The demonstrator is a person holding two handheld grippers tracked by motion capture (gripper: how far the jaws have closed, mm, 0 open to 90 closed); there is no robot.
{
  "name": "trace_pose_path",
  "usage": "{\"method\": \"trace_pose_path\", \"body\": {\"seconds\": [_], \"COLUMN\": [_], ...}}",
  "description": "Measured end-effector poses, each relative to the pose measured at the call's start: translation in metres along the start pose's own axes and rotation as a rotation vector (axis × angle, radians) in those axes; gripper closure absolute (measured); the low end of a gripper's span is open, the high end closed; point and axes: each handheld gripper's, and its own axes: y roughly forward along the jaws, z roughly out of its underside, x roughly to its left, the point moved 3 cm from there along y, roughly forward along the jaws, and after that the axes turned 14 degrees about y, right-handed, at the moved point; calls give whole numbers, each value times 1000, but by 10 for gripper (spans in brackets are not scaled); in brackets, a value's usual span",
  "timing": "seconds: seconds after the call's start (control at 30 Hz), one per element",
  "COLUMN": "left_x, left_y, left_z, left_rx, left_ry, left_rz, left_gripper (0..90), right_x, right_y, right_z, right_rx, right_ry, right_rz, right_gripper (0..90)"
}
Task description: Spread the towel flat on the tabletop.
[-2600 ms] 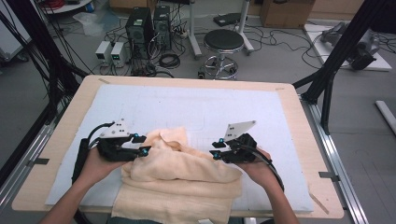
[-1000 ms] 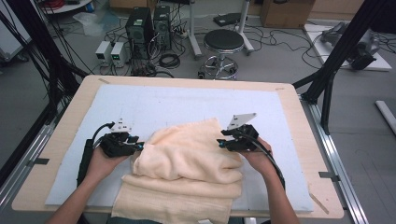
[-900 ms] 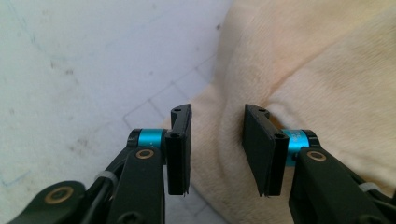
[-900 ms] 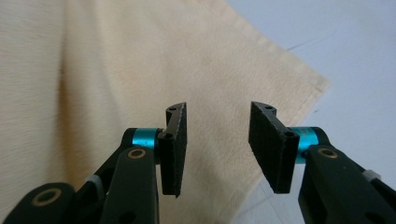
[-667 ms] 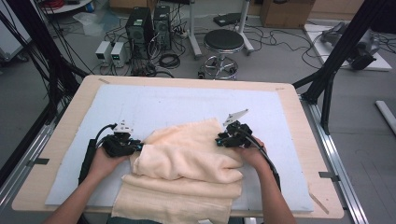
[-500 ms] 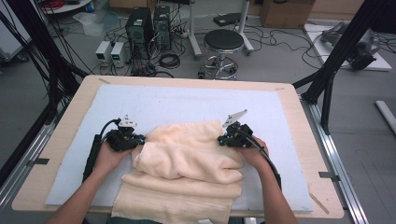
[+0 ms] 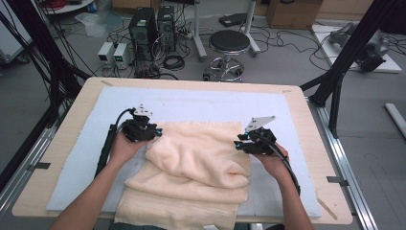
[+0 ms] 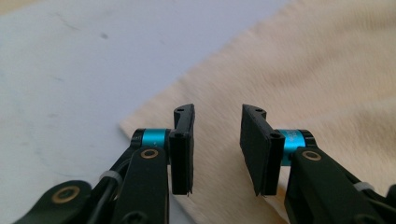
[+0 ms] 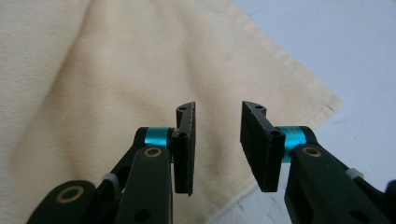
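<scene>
Beyond the table (image 7: 306,124) — stool (image 7: 230,43), computers (image 7: 152,21).

The light is even and soft, coming from above, with no hard glare. In the high view the counter (image 7: 306,143) is bright and the floor behind is dimmer; shadows under the towel (image 7: 201,163) are weak. The picture is a little soft. In both gripper views the black jaws are sharp, but the cloth and mat behind them are blurred.
</scene>
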Motion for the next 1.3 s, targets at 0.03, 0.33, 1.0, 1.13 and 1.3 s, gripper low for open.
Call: {"method": "trace_pose_path", "body": {"seconds": [0.03,0.33,1.0,1.13,1.3], "left_x": [-5,-34,-66,-76,-77], "left_y": [0,-11,-94,-104,-116], "left_z": [2,20,70,77,71], "left_rx": [-4,19,-53,-51,-94], "left_ry": [2,103,133,149,148], "left_rz": [21,139,116,145,147], "left_gripper": [630,759,849,848,757], "right_x": [3,45,106,105,91], "right_y": [1,-3,8,5,-6], "right_z": [0,4,29,27,19], "right_rx": [3,15,96,89,49], "right_ry": [-9,-99,-177,-180,-176], "right_rz": [-17,-197,-297,-293,-230], "right_gripper": [646,594,727,695,610]}}
